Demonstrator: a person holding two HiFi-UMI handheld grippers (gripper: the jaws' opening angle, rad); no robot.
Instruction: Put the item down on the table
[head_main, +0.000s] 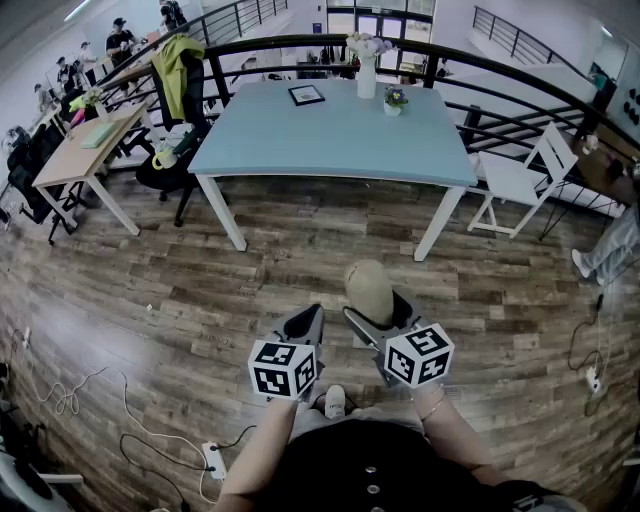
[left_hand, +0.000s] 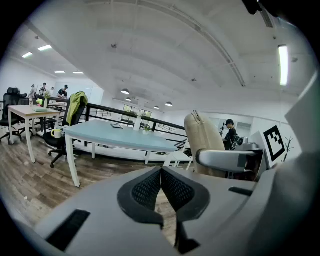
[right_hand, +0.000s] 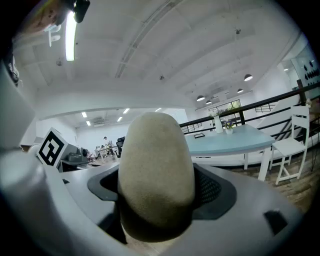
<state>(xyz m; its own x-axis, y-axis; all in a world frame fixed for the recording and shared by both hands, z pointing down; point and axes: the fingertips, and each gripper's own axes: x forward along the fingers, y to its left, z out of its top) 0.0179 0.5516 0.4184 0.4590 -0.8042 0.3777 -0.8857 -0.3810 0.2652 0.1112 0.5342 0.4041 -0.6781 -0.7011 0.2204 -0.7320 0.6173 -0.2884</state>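
Floor (head_main: 150, 290): dark wood planks, running under the table and out all around it.
Table (head_main: 330, 130): light blue top on white legs, standing ahead of the person, its near edge well apart from both tools.
White chair (head_main: 515, 180): just off the table's right end.
Right tool (head_main: 385, 310): on the near side of the table, held over the floor; its jaws are spread wide, and the pads press on either side of the beige cap.
Left tool (head_main: 303, 322): also on the near side of the table, beside the right tool; its jaws meet at the tips, with nothing between them.
Beige cap (head_main: 368, 290): gripped in the right tool, standing up out of its jaws, short of the table and not on it.
Vase (head_main: 366, 75): white, with flowers, at the table's far edge.
Frame (head_main: 306, 94): dark, lying flat on the table, left of the vase.
Small pot (head_main: 396, 102): on the table, just right of the vase.
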